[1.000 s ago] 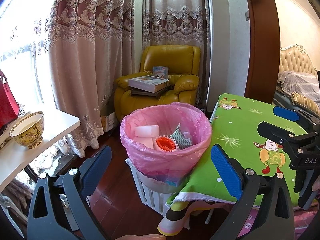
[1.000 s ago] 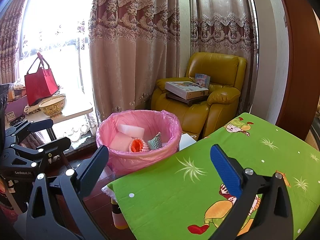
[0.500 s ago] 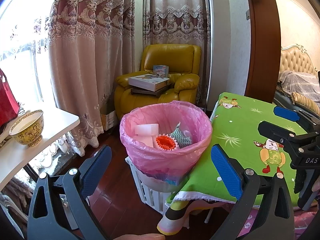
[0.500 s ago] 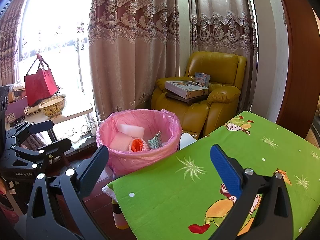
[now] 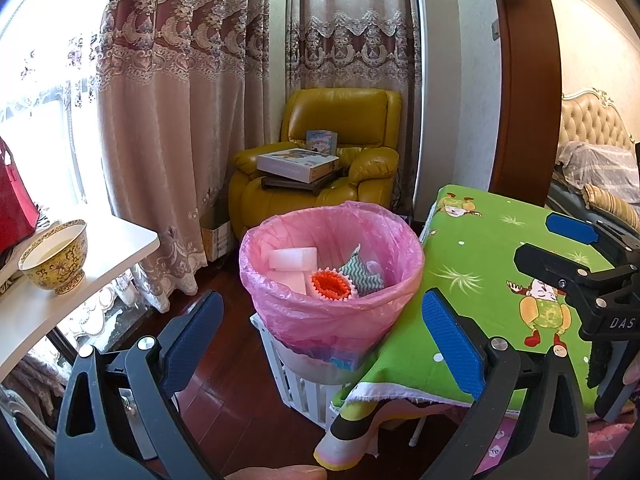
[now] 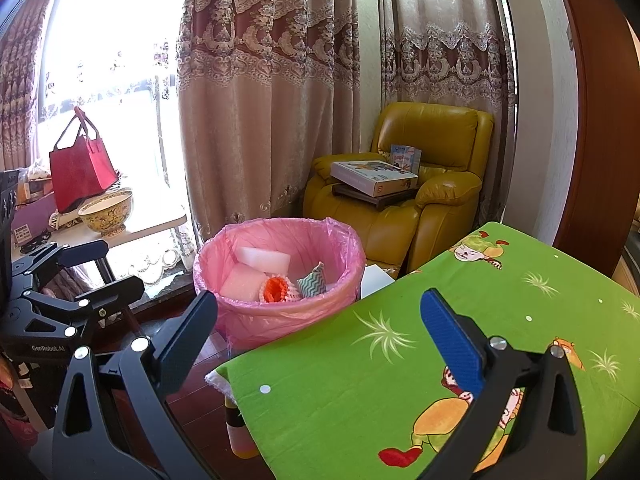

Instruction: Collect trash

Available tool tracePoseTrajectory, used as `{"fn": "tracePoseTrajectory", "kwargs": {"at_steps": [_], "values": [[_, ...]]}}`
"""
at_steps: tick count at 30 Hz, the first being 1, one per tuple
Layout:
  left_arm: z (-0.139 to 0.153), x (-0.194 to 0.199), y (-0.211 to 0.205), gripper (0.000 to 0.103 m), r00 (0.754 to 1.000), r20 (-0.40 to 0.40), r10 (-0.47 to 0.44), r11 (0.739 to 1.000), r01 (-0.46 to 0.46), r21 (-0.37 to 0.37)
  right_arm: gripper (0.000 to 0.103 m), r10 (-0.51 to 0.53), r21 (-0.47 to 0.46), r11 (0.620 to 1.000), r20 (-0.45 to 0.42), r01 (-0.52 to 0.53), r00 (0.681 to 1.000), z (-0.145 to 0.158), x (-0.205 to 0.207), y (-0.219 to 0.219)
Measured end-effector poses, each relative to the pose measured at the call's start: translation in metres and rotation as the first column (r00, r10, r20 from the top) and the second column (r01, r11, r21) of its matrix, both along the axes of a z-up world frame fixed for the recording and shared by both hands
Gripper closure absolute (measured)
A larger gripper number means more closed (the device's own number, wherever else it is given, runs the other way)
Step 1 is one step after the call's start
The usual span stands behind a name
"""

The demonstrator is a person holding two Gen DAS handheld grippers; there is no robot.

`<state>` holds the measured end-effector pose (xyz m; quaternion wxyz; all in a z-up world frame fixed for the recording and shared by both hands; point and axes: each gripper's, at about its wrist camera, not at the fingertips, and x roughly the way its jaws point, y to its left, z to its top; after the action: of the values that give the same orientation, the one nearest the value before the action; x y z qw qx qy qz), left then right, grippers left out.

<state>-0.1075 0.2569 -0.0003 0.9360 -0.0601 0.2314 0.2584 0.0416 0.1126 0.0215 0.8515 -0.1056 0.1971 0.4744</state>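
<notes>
The green cartoon-print counter at lower right shows no litter. The pink-lined trash bin at centre frame holds foam blocks and an orange fruit net. The left gripper and right gripper hang released, holding nothing, likely finished.

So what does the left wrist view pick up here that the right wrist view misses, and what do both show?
Only the left wrist view shows the tufted bed headboard and the white crate under the bin.
Only the right wrist view shows the whole red bag, which the left wrist view crops at its edge.
Both show the pink-lined trash bin holding foam blocks and an orange net, the yellow armchair, the green tablecloth, the yellow bowl, and the left gripper and right gripper open and empty.
</notes>
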Motion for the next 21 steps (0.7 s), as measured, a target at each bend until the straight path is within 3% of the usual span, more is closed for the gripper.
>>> {"fn": "tracePoseTrajectory", "kwargs": {"at_steps": [21], "values": [[-0.0075,0.0074,-0.0008,0.008,0.999,-0.019,0.028,1.000,-0.027,0.010,0.005,-0.002,0.002,1.000,-0.011,0.002,1.000,-0.0014,0.0013,-0.0001]]}}
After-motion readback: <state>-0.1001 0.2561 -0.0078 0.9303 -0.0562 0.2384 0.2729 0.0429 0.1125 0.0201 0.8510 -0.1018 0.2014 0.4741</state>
